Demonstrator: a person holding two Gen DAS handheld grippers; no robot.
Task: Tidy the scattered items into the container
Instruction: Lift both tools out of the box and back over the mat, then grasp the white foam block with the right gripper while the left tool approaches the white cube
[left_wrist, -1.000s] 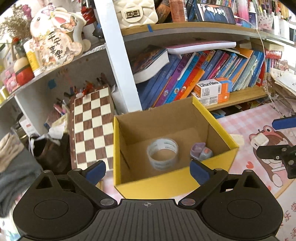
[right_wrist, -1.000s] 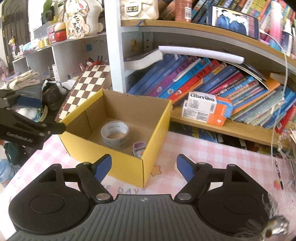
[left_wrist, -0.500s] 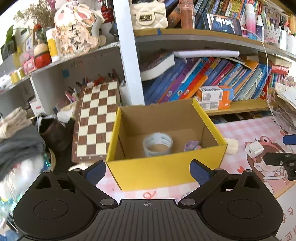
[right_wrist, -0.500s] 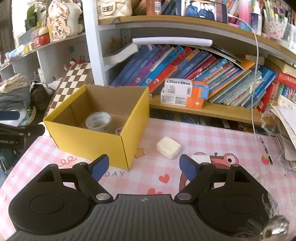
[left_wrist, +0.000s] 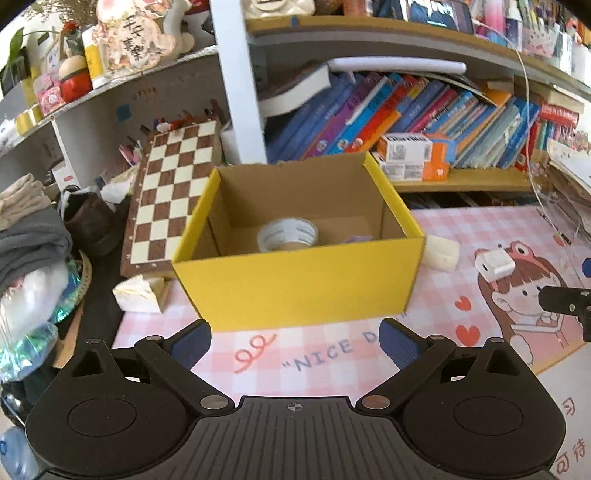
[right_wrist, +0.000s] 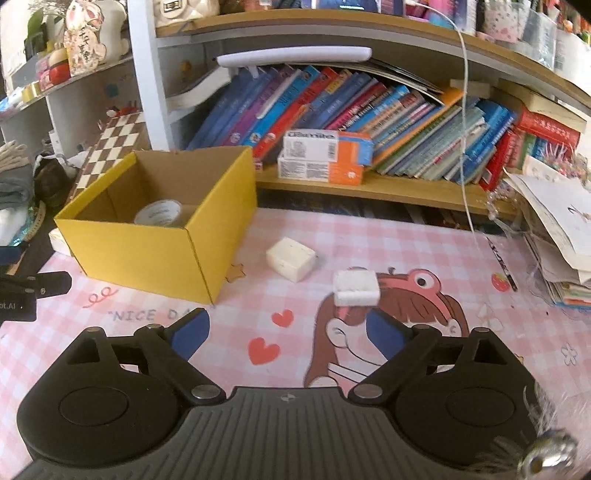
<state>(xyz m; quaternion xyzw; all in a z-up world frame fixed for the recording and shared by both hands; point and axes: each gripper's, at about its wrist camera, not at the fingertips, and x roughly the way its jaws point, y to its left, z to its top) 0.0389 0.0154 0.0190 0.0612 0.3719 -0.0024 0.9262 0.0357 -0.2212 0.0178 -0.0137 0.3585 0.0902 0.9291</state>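
Note:
A yellow cardboard box (left_wrist: 295, 284) stands open on the pink mat; it also shows in the right wrist view (right_wrist: 147, 251). Inside lie a tape roll (left_wrist: 287, 234) and a small purple item (left_wrist: 357, 239). A cream block (right_wrist: 291, 258) lies on the mat just right of the box, and a white charger-like block (right_wrist: 355, 288) lies further right. My left gripper (left_wrist: 294, 345) is open and empty in front of the box. My right gripper (right_wrist: 286, 338) is open and empty, just short of the white block.
A bookshelf with leaning books (right_wrist: 332, 110) and orange-white cartons (right_wrist: 325, 155) stands behind the mat. A chessboard (left_wrist: 170, 195) leans left of the box. A cream wedge (left_wrist: 138, 293), clothes and bags (left_wrist: 33, 236) lie at the left edge. Papers (right_wrist: 554, 221) pile at the right.
Both grippers have pulled back and away from the box, still open. The right view has swung right, bringing the cream block and white block into sight.

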